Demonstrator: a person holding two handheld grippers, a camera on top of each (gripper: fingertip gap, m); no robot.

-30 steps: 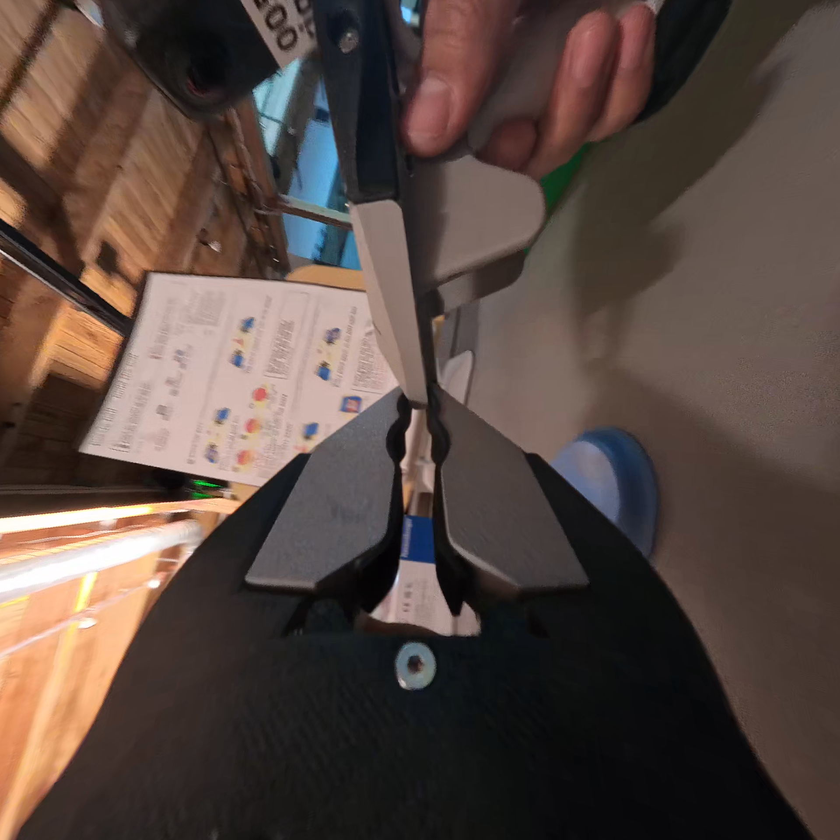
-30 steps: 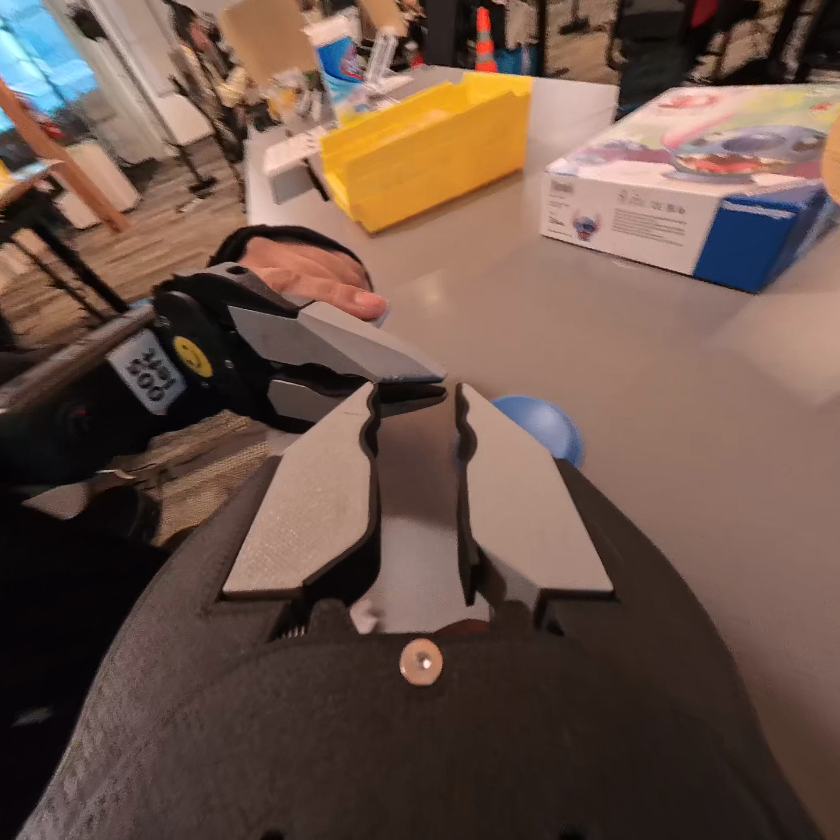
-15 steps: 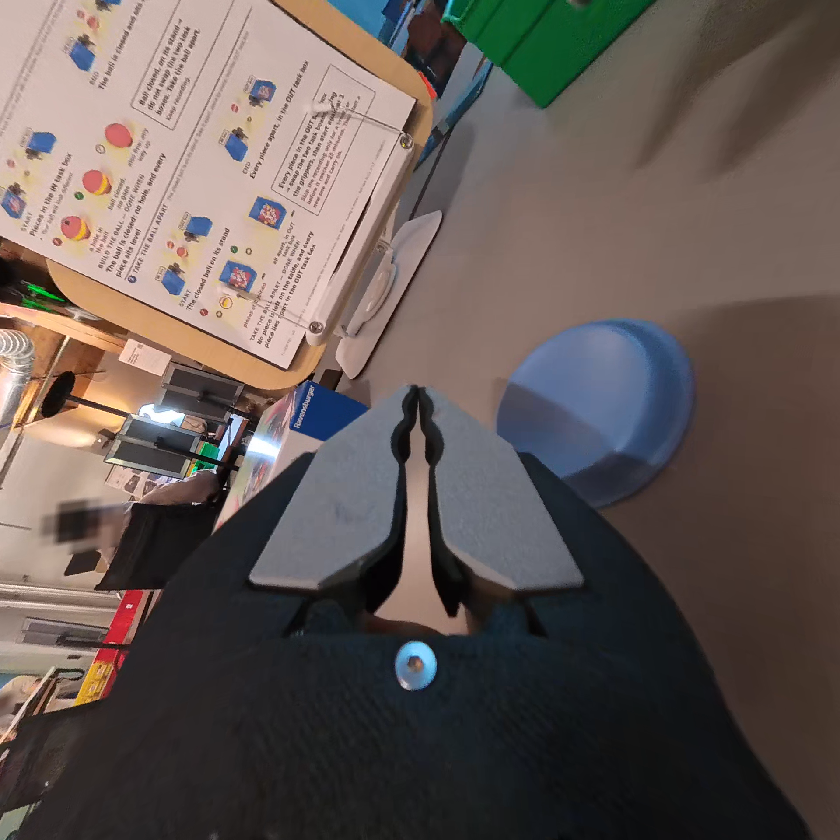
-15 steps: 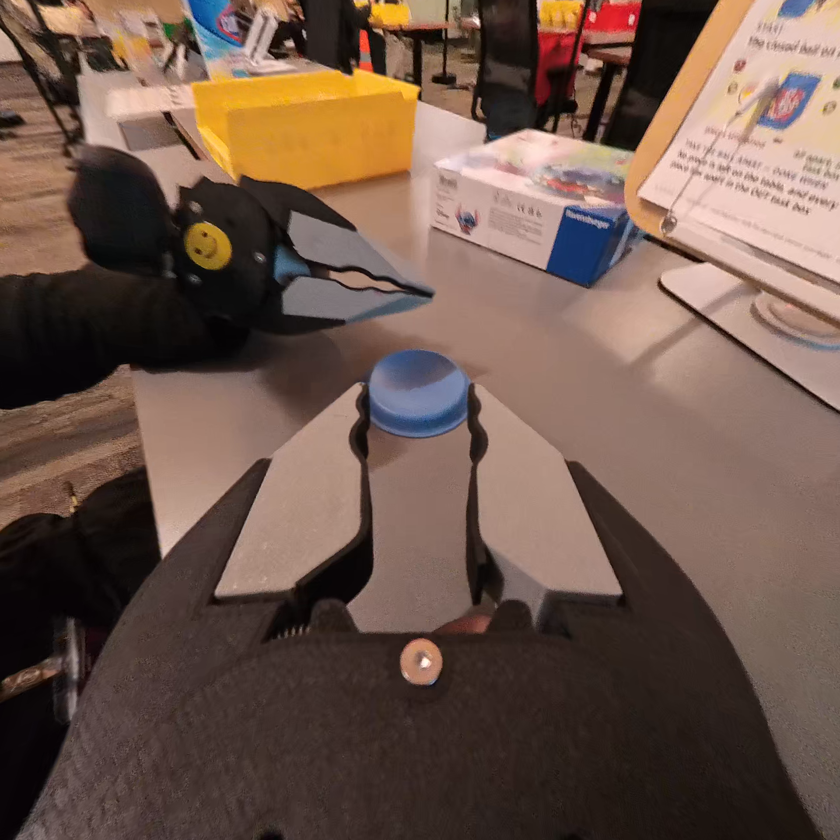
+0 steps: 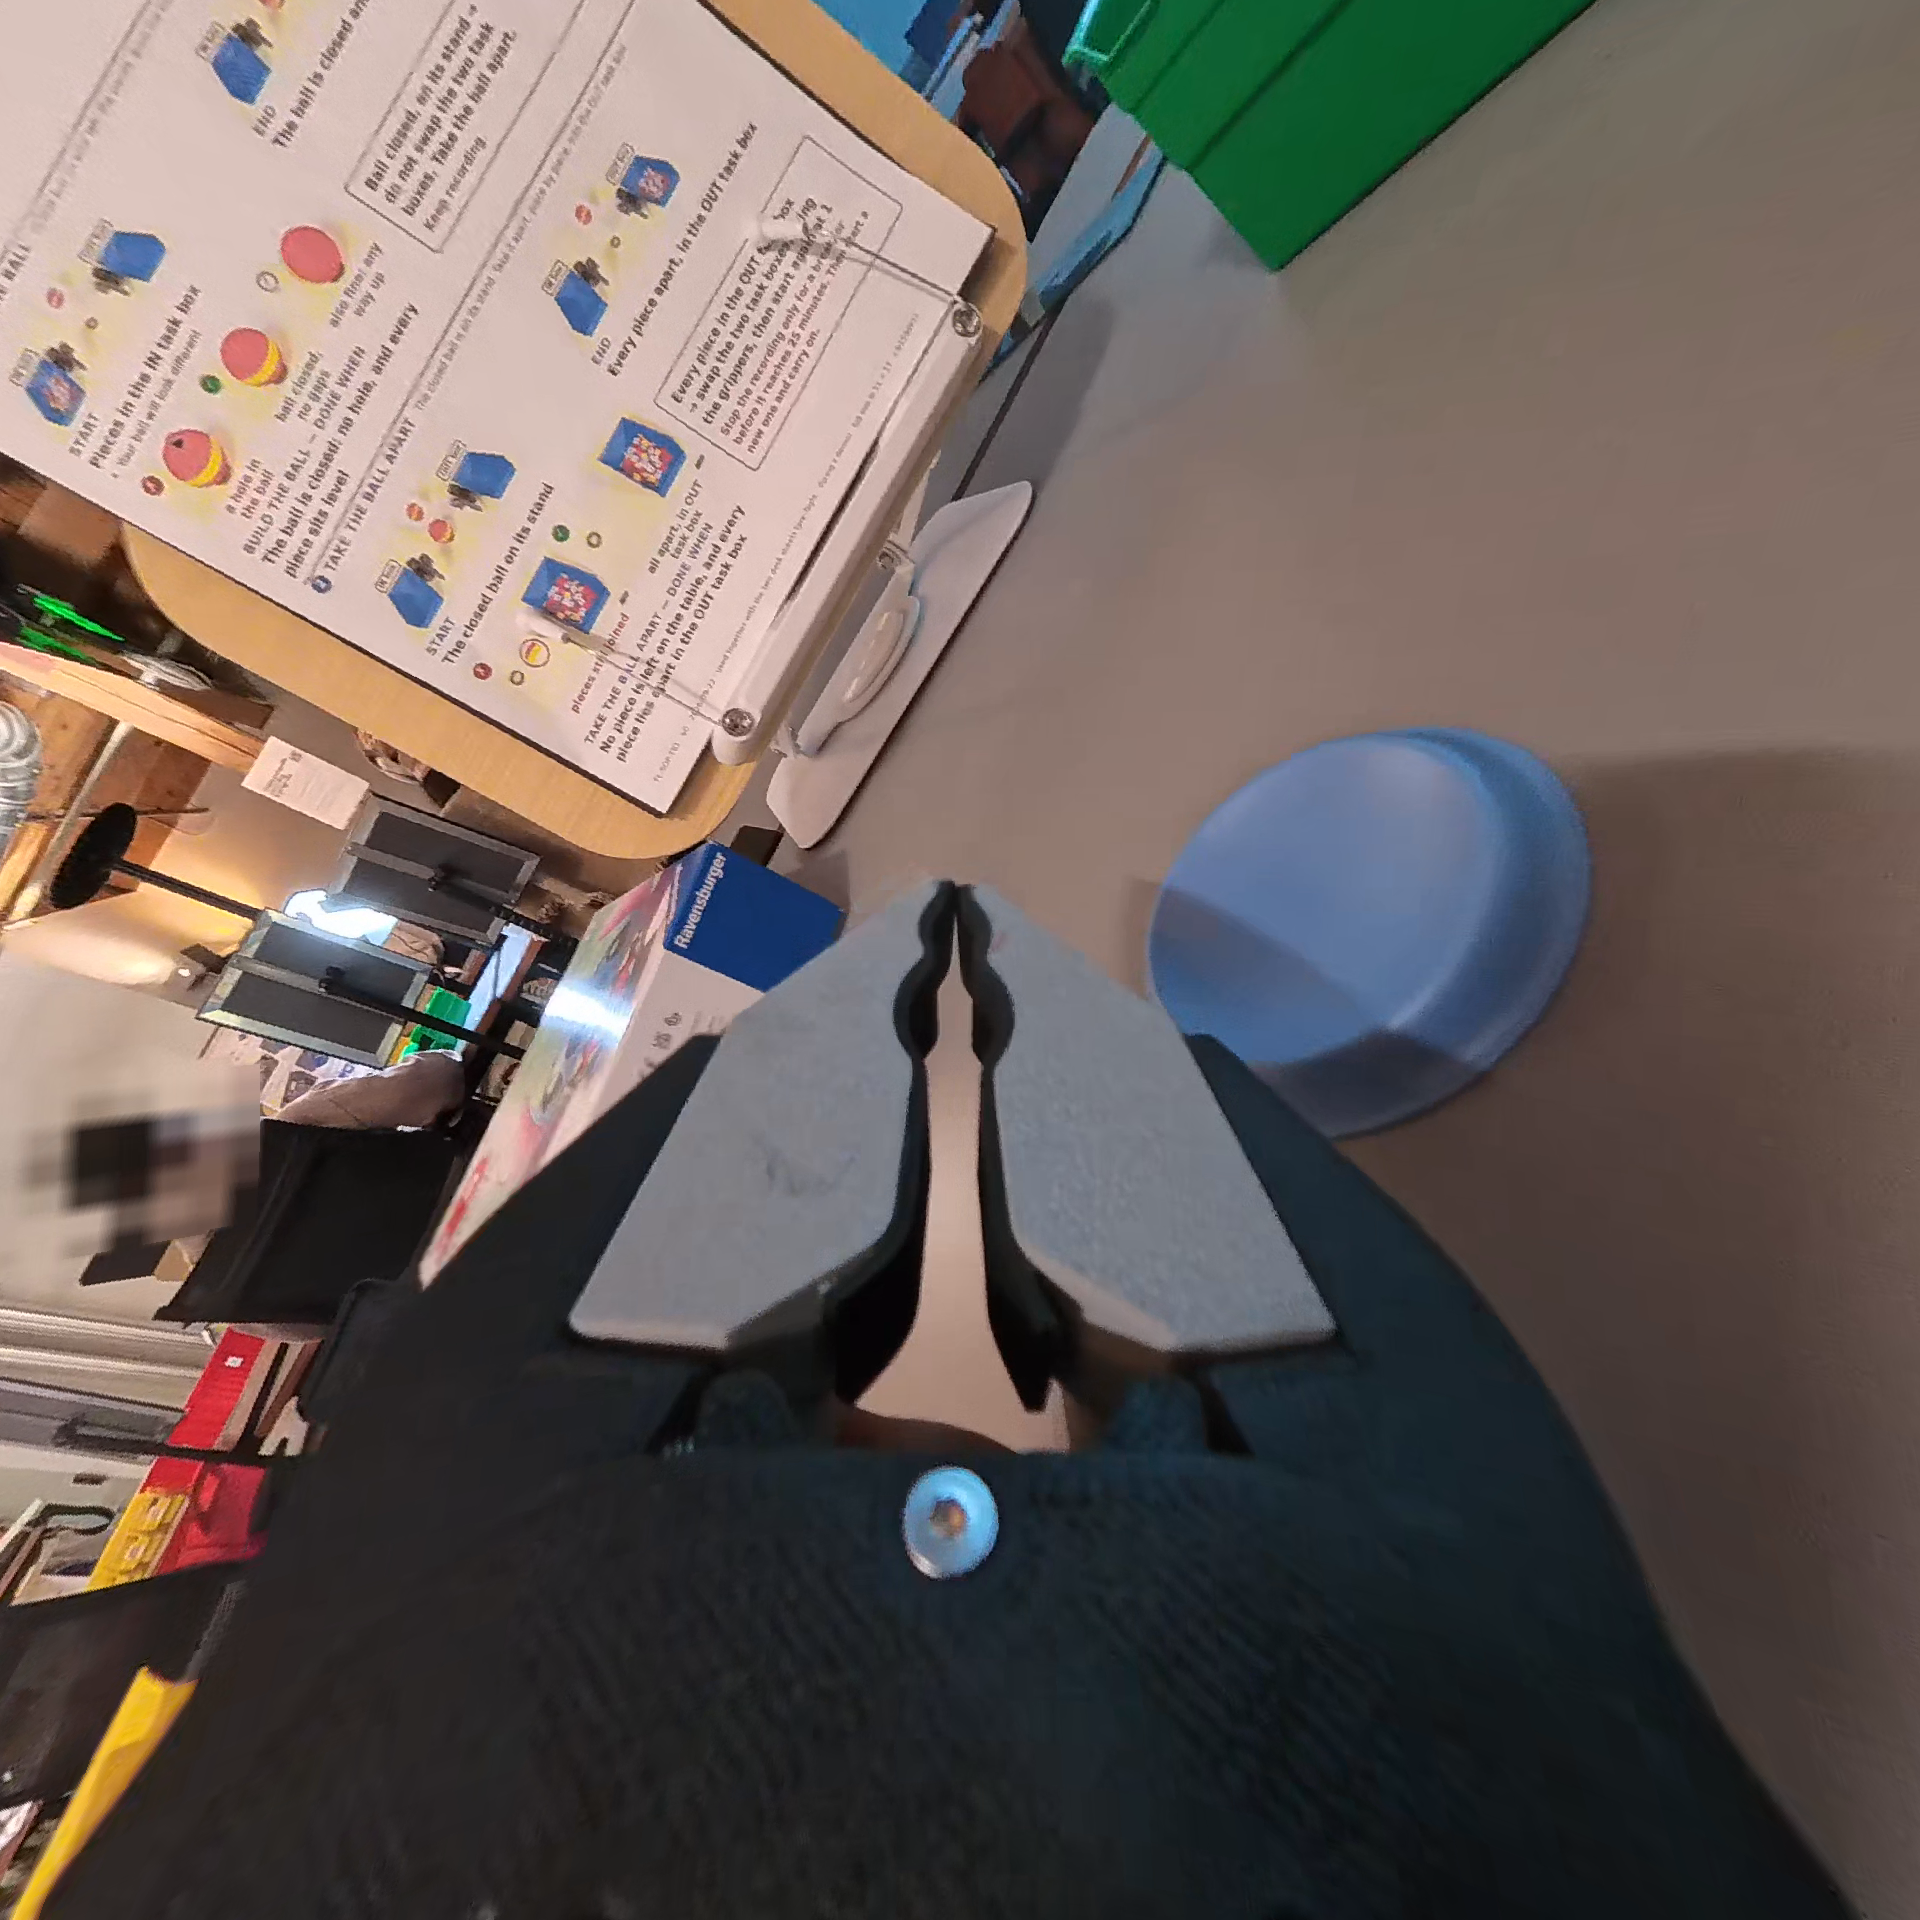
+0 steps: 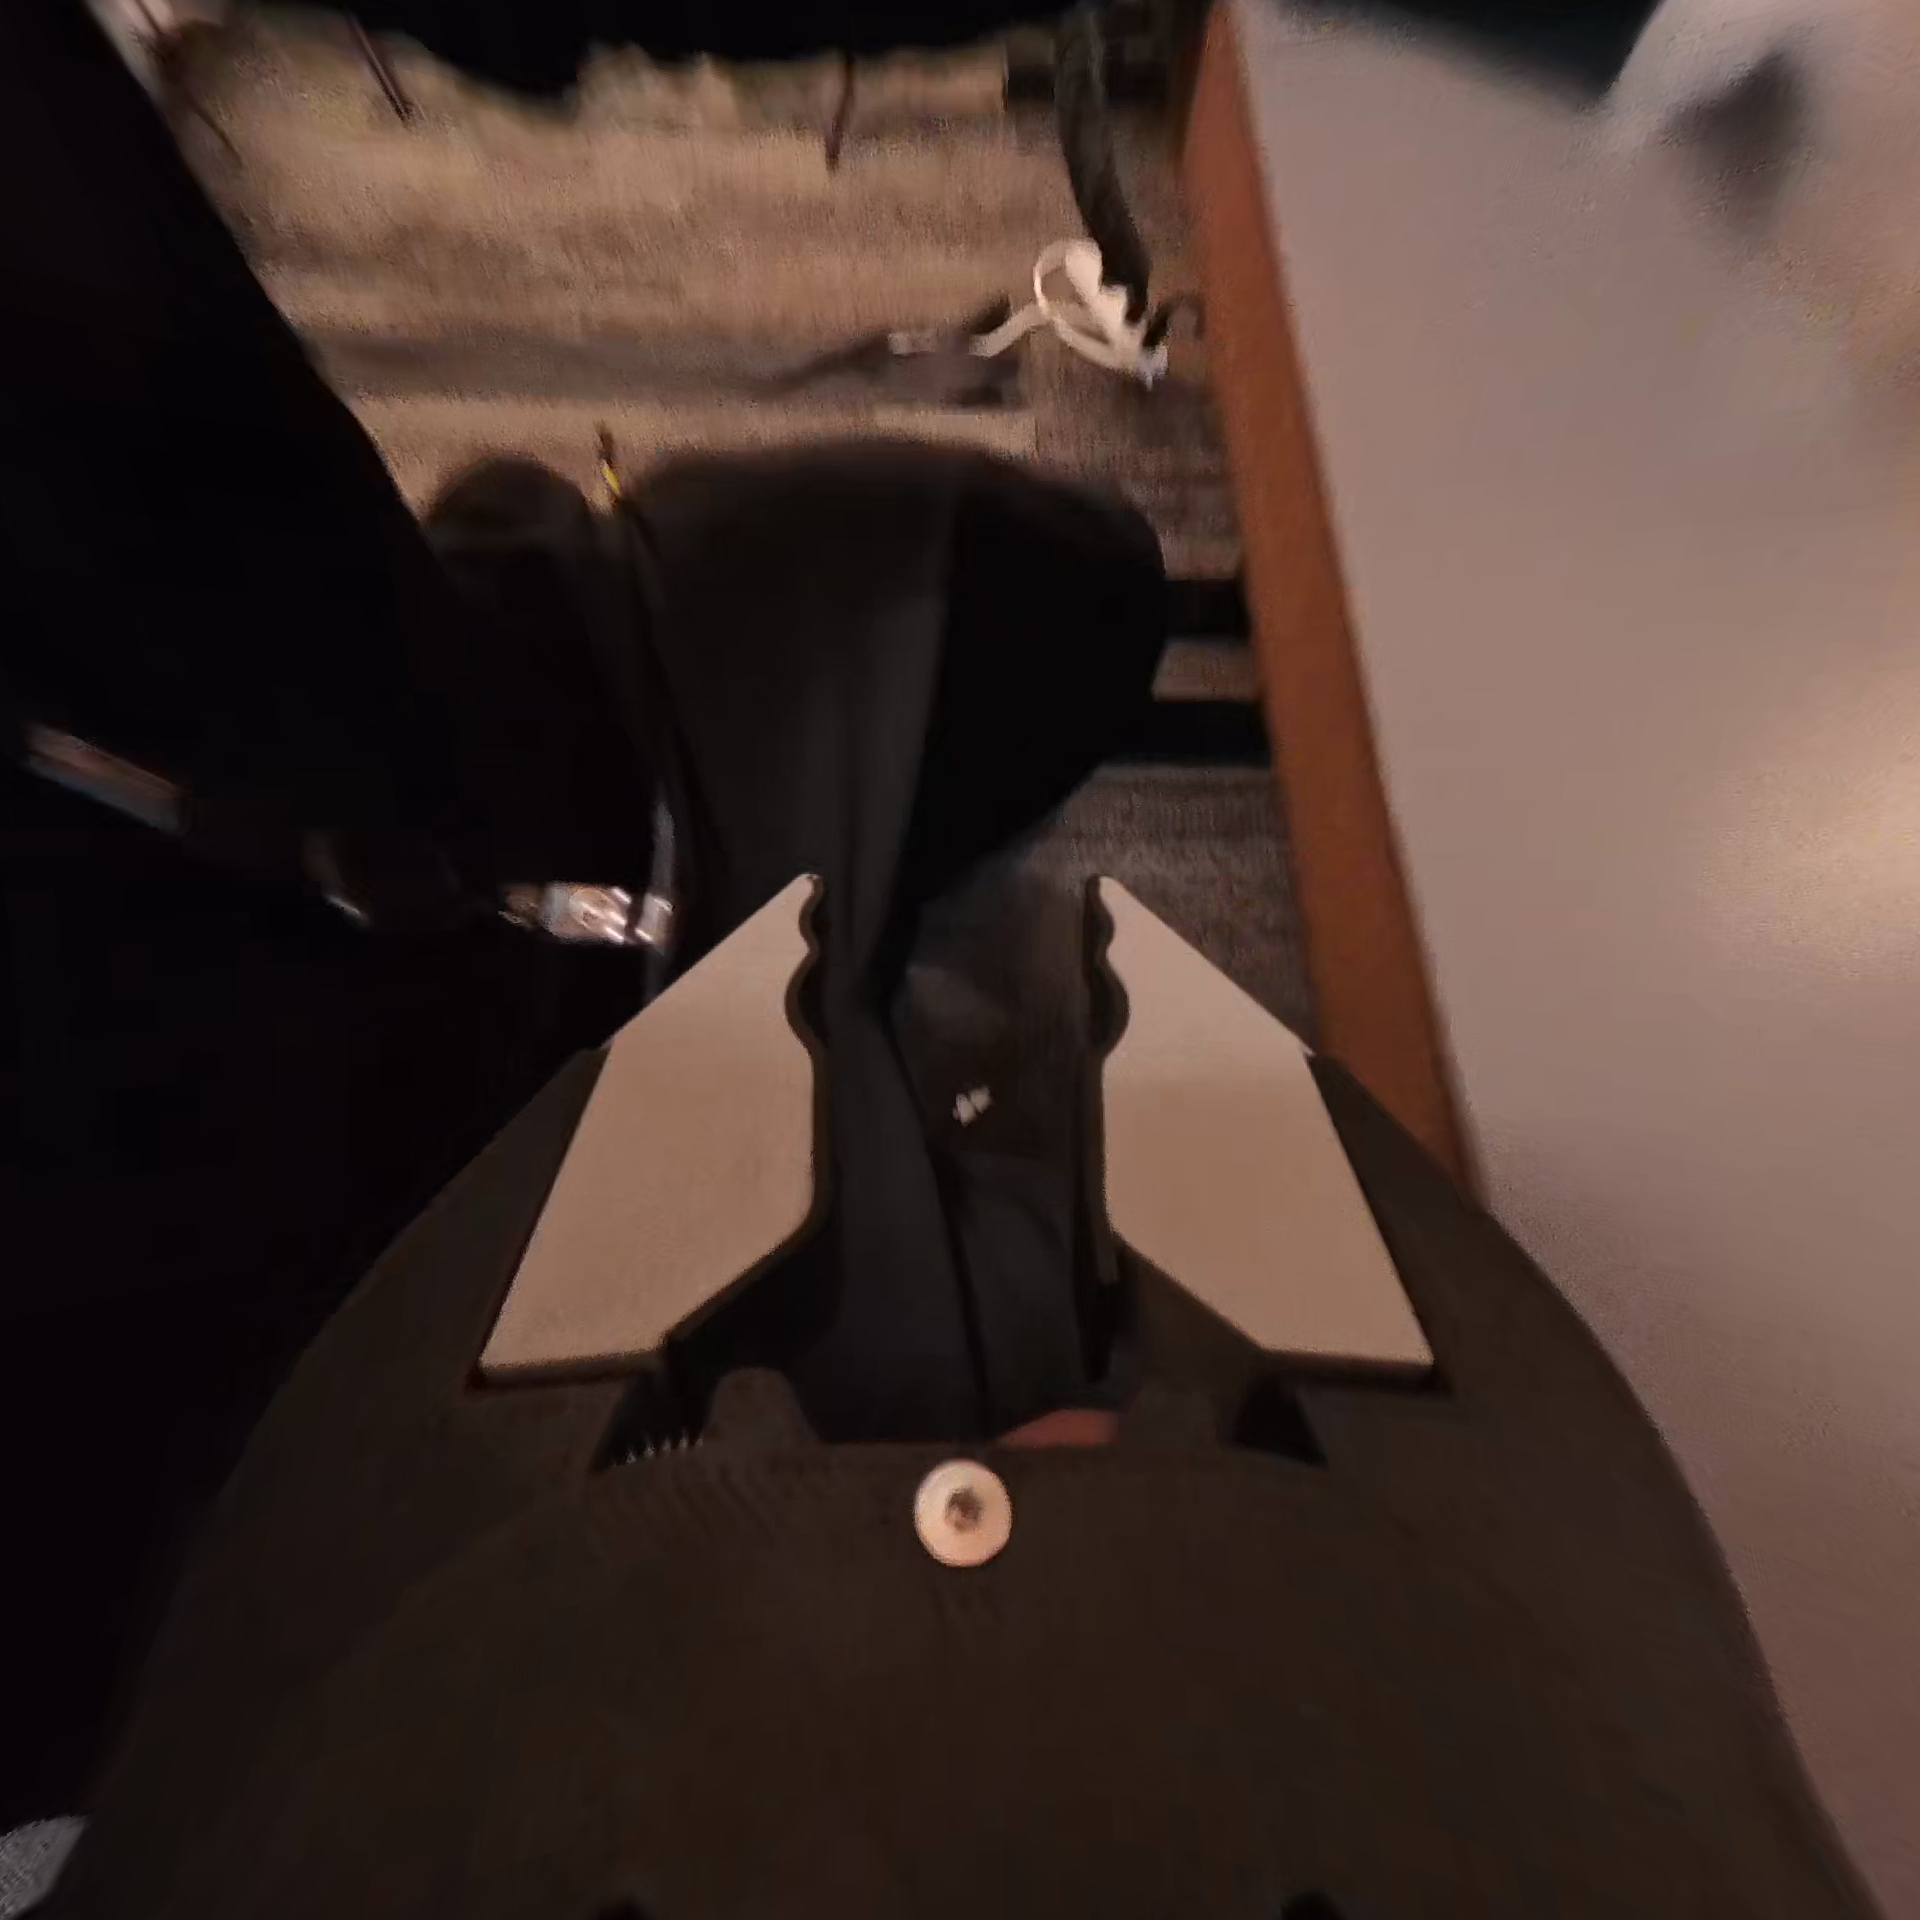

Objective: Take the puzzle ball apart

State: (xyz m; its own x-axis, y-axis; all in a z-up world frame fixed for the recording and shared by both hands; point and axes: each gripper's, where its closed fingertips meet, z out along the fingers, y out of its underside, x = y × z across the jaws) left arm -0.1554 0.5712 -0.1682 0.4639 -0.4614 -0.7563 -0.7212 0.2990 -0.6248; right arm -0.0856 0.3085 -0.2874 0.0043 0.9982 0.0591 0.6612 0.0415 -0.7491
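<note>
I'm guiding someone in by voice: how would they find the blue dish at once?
Start on the grey table, at the white foot of the instruction board. Just nearer than it sits the blue dish, beside the shut left tongs: round, domed, the only loose piece there.

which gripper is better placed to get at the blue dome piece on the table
Probably left. The left gripper hovers, shut, beside the blue dome piece. The right gripper, open, points off the table edge toward the floor.
</note>
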